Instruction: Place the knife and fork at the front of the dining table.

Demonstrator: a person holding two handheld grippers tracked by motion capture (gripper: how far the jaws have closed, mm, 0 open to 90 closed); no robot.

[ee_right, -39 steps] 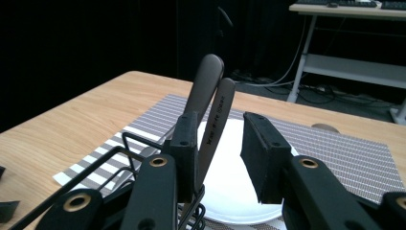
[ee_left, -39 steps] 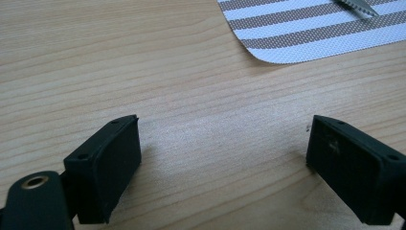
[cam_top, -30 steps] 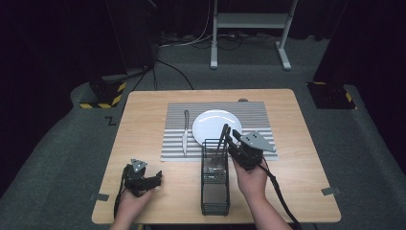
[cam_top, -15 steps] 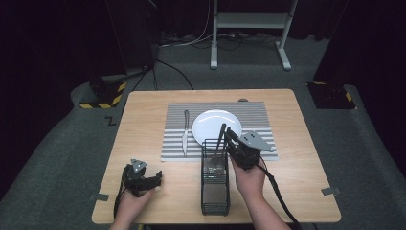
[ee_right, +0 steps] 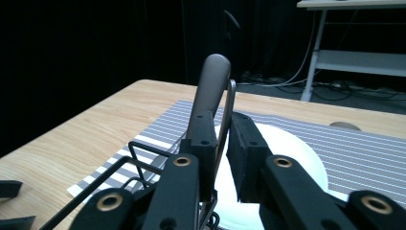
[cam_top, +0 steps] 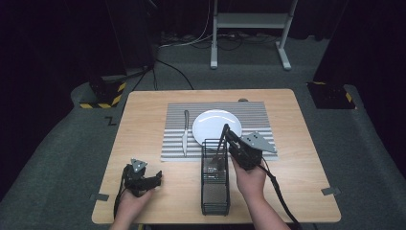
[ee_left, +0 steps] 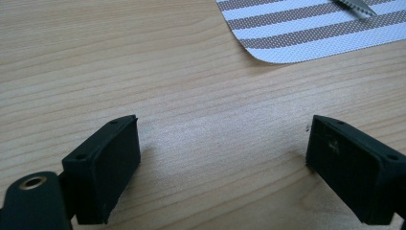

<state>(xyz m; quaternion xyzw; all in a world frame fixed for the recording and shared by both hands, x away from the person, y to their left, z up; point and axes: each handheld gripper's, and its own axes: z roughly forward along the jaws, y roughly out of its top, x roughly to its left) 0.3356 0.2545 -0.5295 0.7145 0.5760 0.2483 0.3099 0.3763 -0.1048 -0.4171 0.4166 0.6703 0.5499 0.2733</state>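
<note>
A black wire basket [cam_top: 214, 191] stands on the table's near side, with utensil handles rising from its far end. My right gripper [cam_top: 225, 137] reaches over that end. Its jaws have just been closing, and in the right gripper view my right gripper [ee_right: 222, 125] is shut on a thin metal handle [ee_right: 231, 96], with a broader grey handle [ee_right: 213, 76] right beside it. My left gripper [cam_top: 155, 178] rests low on the wood at the near left. In the left gripper view it [ee_left: 222, 153] is open, with bare table between its pads.
A striped placemat [cam_top: 258, 120] lies mid-table with a white plate [cam_top: 210, 125] and a knife [cam_top: 185, 132] to the plate's left. The placemat's corner [ee_left: 311, 33] lies ahead of the left gripper. A white stand and cables are on the floor beyond the table.
</note>
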